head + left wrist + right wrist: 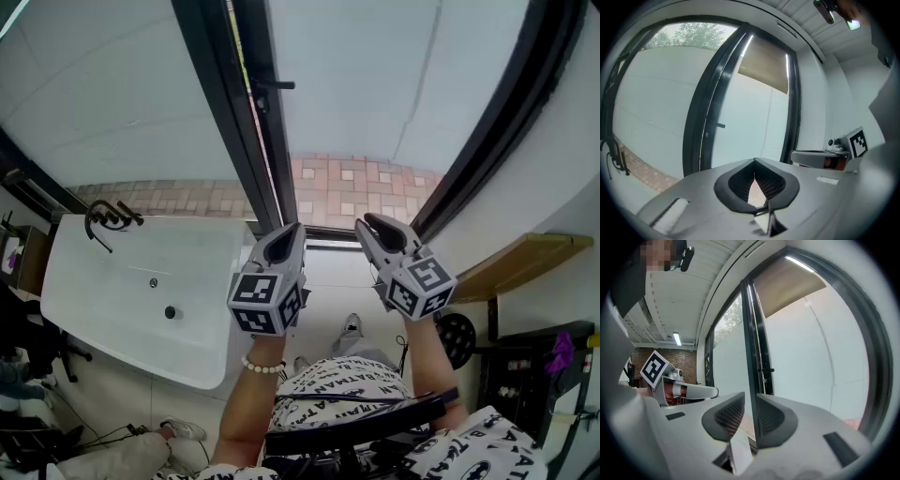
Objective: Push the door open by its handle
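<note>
A glass door with a black frame (246,122) stands ahead of me. Its small black handle (278,84) sticks out from the middle stile, and it also shows as the handle (721,125) in the left gripper view and the handle (768,370) in the right gripper view. Both grippers are held side by side, short of the door and touching nothing. My left gripper (298,228) has its tips together, with nothing between them (754,163). My right gripper (367,223) stands open with a narrow empty gap (751,401), through which the door stile shows.
A white basin (141,291) with a black tap (108,217) stands at the left. A wooden shelf (525,258) is on the right wall. Brick paving (356,187) shows through the glass. A person's patterned trousers (347,384) and a black bar lie below.
</note>
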